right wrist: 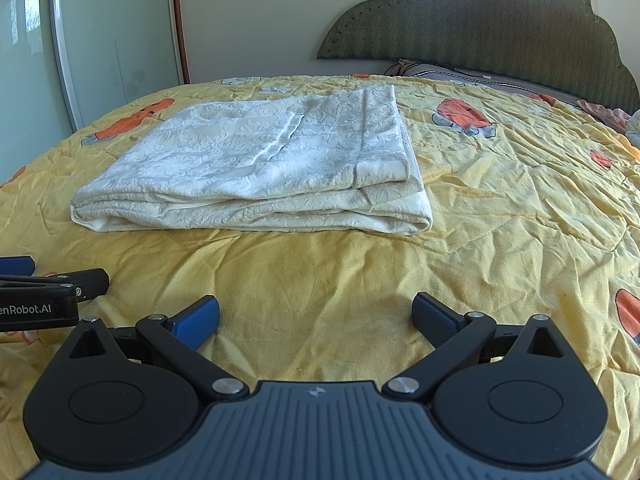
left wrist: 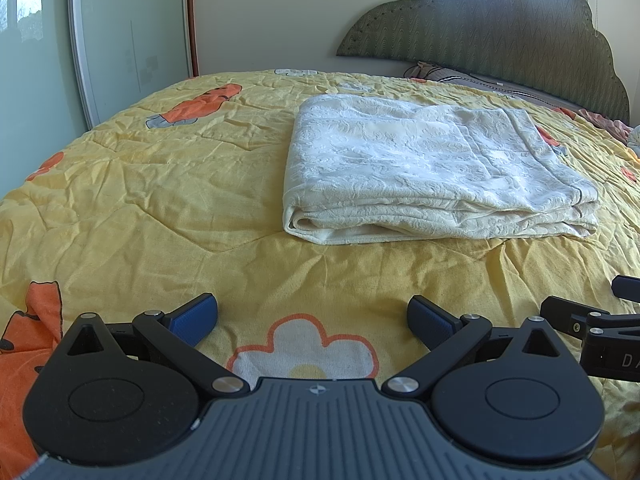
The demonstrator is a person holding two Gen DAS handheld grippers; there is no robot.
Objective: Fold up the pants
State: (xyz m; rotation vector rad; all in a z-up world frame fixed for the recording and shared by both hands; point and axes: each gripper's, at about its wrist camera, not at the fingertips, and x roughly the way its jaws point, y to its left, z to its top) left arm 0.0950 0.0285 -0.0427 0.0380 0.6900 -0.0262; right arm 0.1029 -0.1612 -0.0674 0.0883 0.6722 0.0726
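The cream-white patterned pants (left wrist: 432, 168) lie folded into a flat layered rectangle on the yellow quilt, ahead of both grippers; they also show in the right wrist view (right wrist: 264, 168). My left gripper (left wrist: 312, 318) is open and empty, low over the quilt, short of the pants' near edge. My right gripper (right wrist: 316, 318) is open and empty too, also short of the pants. Each gripper shows at the edge of the other's view: the right one (left wrist: 592, 320) and the left one (right wrist: 44, 292).
The yellow quilt (left wrist: 160, 184) with orange and white prints covers the bed. A dark green headboard (left wrist: 500, 36) and pillows stand at the far end. A mirrored wardrobe door (left wrist: 128, 32) is on the left. Pink cloth (right wrist: 608, 114) lies far right.
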